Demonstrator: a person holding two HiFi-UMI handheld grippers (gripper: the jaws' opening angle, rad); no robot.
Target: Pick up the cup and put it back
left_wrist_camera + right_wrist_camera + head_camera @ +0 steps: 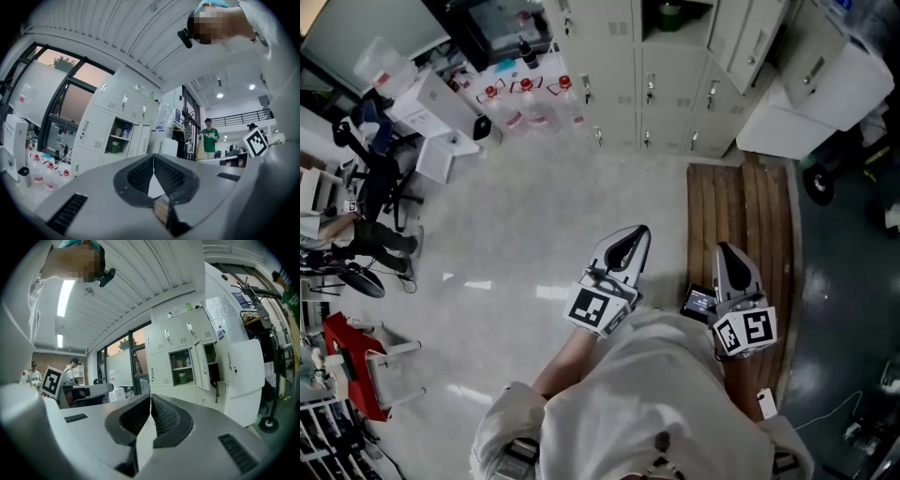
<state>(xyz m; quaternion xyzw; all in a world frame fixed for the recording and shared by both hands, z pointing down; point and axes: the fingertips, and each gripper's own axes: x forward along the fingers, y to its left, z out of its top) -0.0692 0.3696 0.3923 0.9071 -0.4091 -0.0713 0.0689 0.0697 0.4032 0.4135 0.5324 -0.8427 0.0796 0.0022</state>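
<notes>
Two hand-held grippers, both jaws pinched together on nothing.
Side by side above the floor (516, 234): left hand-held gripper (639, 232), right hand-held gripper (724, 251). Green cup (183, 378) well ahead of both, on the lower shelf of an open locker (198, 365); bottle (186, 360) on the shelf above.

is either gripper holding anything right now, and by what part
Nothing is held: the left gripper and the right gripper are both shut and empty.

We're in a lab-like workroom: grey metal lockers (614, 56) lining the wall, red-capped water jugs (527, 101), an office chair (382, 183).
</notes>
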